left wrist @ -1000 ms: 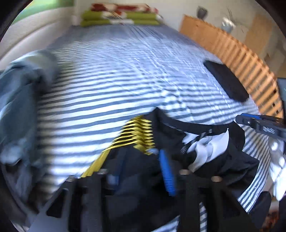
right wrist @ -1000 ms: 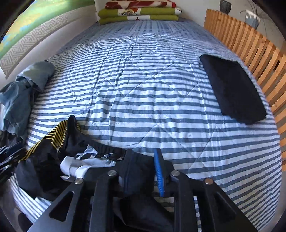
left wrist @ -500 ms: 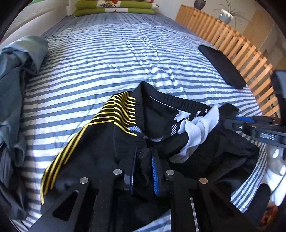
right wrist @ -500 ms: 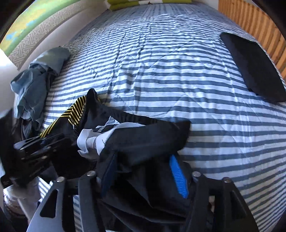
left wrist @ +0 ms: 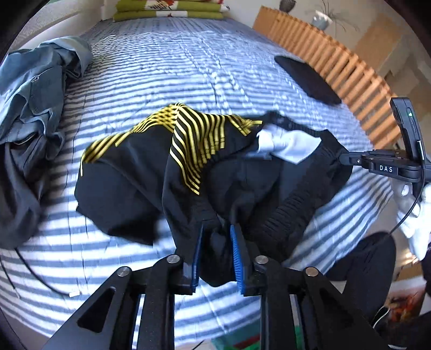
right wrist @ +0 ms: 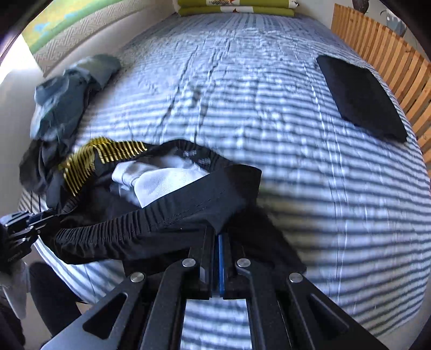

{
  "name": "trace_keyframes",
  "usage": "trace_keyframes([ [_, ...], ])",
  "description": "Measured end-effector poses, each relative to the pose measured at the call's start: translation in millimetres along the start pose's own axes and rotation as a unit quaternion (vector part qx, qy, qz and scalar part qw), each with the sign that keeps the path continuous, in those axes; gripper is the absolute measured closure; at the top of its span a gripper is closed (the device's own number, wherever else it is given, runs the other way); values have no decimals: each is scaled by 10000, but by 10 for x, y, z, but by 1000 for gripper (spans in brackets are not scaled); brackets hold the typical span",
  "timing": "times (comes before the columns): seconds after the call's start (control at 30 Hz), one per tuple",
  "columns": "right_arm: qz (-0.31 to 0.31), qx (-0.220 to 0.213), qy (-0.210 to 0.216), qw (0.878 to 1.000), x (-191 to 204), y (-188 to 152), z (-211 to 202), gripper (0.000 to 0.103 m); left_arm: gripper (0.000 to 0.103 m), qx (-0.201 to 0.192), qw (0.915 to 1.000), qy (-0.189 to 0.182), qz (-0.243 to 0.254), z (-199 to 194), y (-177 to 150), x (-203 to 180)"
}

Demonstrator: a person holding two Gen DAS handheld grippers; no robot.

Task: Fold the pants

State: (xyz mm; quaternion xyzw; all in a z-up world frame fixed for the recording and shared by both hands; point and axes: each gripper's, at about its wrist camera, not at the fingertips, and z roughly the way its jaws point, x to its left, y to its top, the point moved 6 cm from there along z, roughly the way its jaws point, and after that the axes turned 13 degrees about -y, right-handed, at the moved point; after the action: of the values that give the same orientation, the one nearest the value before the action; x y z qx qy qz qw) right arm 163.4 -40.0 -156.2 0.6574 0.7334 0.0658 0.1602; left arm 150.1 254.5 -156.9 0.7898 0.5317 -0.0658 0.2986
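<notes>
Black pants (left wrist: 129,185) with yellow stripes and a white inner lining are bunched at the near edge of the striped bed (left wrist: 188,72). My left gripper (left wrist: 216,231) is shut on a bunch of the black fabric near the waist. In the right wrist view the same pants (right wrist: 175,212) stretch leftward by the elastic waistband, with my right gripper (right wrist: 216,237) shut tight on the waistband's edge. The right gripper (left wrist: 347,158) also shows at the right of the left wrist view, and the left gripper (right wrist: 52,215) at the far left of the right wrist view.
A heap of grey-blue clothes (left wrist: 35,107) lies at the bed's left side. A folded black garment (right wrist: 361,99) rests by the wooden slatted rail (right wrist: 398,67). Green pillows (left wrist: 167,10) sit at the head. A thin cable (left wrist: 40,280) runs over the near left of the bed.
Both grippers have pulled apart and back toward the bed's edge, stretching the waistband between them. The right gripper's fingers have closed tight on the waistband edge.
</notes>
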Motion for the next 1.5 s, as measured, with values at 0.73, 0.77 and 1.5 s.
trace_keyframes([
  [0.73,959,570,-147,9937,-153,385,429,57,62,738,9840,1304,959,943,515,126],
  [0.77,900,642,-184,9937,-132,378,475,57,73,706,9863,1230,841,924,543,160],
  [1.5,409,163,-762,9961,-227,-285,-69,99,94,-372,9980,229,-454,-323,-124,363],
])
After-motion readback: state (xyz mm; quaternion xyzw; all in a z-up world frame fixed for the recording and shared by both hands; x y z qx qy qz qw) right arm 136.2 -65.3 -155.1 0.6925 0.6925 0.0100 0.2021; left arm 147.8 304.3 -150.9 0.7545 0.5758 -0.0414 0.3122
